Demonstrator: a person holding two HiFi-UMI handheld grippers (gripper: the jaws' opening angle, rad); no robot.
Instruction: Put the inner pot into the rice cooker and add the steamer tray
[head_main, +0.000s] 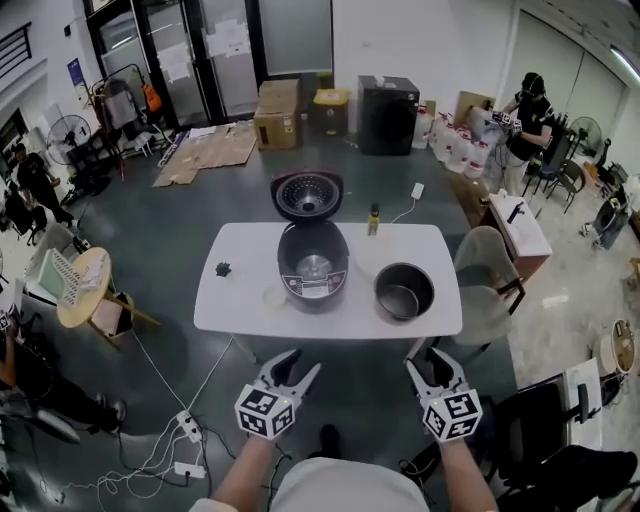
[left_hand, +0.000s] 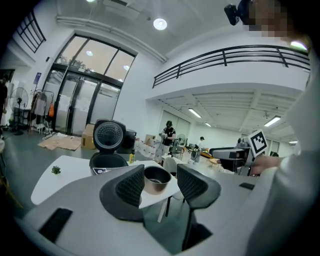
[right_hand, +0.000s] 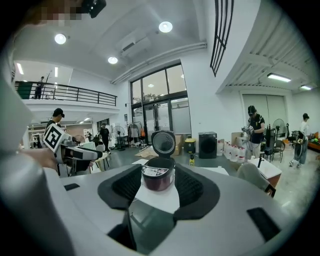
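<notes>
On the white table (head_main: 240, 300) the rice cooker (head_main: 312, 262) stands open, the inner pot (head_main: 404, 291) beside it at right. My left gripper (head_main: 303, 362) and right gripper (head_main: 425, 360) hang before the table, jaws apart and empty.

We hold both grippers out ahead of us, low in the head view: the left gripper (head_main: 298, 366) at about 7 o'clock, the right gripper (head_main: 428, 362) at about 5 o'clock. Our left forearm (head_main: 240, 475) rises toward 1 o'clock and our right forearm (head_main: 462, 478) toward 11 o'clock. Both grippers point slightly downward, marker cubes facing us. In each gripper view the jaws stand apart, pads pressing on nothing.
</notes>
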